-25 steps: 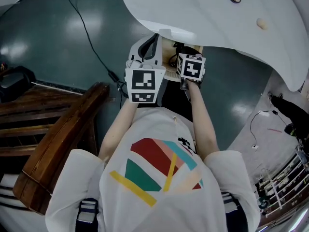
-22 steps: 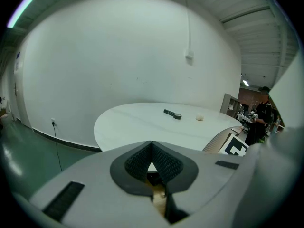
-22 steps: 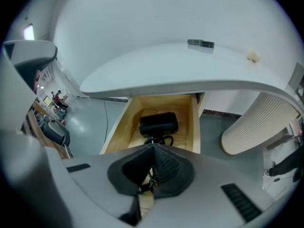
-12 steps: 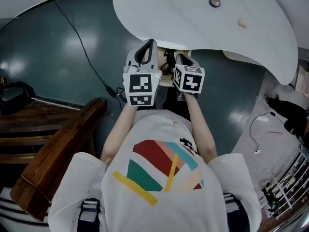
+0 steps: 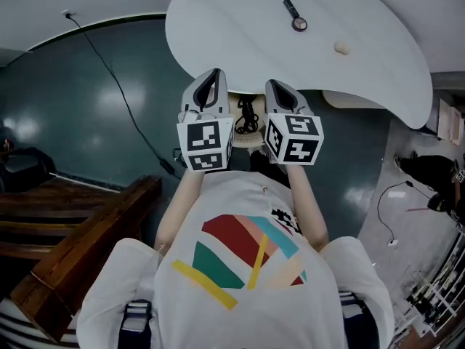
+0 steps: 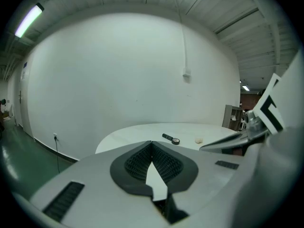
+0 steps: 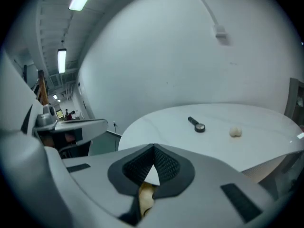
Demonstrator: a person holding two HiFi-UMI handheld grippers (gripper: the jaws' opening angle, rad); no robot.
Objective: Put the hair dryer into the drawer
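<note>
Head view: person stands at the near edge of a white rounded table [image 5: 378, 57], both arms raised in front of the chest, one gripper in each hand, side by side and apart.

Left gripper [image 5: 212, 75]: jaws clenched, tips meeting, nothing between the pads; only a sliver of white tabletop shows through the gap behind the tips in the left gripper view.

Right gripper [image 5: 275, 86]: jaws clenched likewise, tips together, nothing gripped; a beige patch shows low in the gap behind the pads in the right gripper view, too close to identify.

Drawer [image 5: 243, 135]: pale, sticking out from under the table's near edge, between and below the two grippers. A black cord [image 5: 248, 115] lies coiled in it.

Hair dryer: body not made out in any view; I cannot tell whether the cord in the drawer belongs to it. Neither gripper carries it.

Tabletop: a small black tool [image 5: 294, 17] with a round head lies about mid-table; a cream lump [image 5: 341, 47] lies near it, toward the right edge, not touching.

Surroundings: dark green glossy floor [image 5: 87, 100]; a thin black cable [image 5: 120, 86] runs across it from the wall toward the table; a wooden bench [image 5: 87, 246] stands at the lower left
</note>
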